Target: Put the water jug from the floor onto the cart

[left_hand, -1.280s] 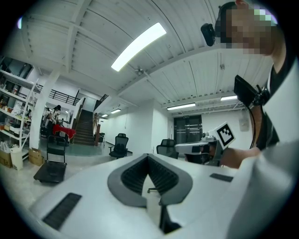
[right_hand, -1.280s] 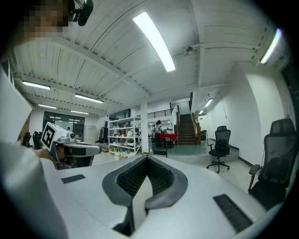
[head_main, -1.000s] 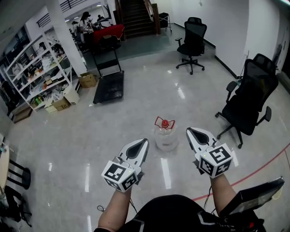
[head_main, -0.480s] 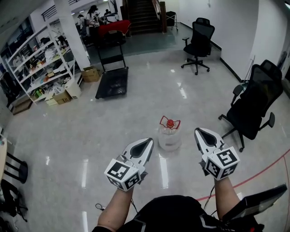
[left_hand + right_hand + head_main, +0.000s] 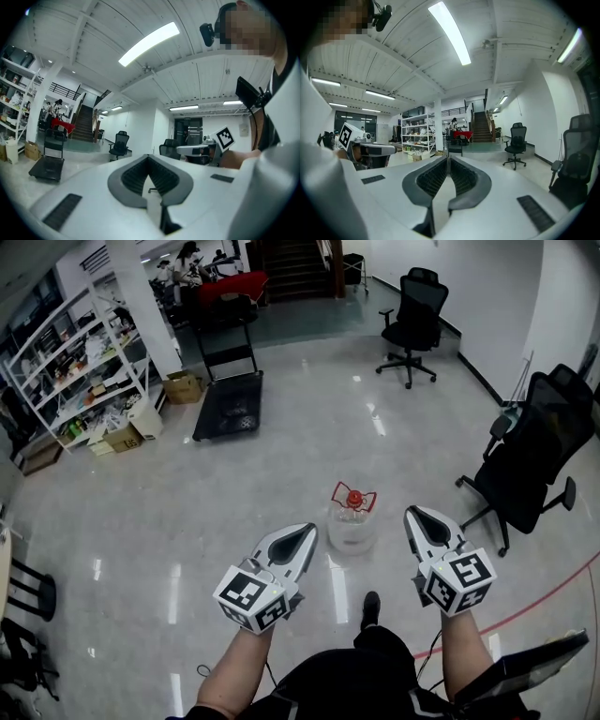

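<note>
Evidently readied for lifting, left gripper and right gripper flank the water jug on the floor, jaws closed, seemingly empty.

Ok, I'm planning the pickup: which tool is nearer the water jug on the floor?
Left, narrowly, in the head view. The left tool sits just left of the water jug; the right tool is a bit farther off to its right.
</note>
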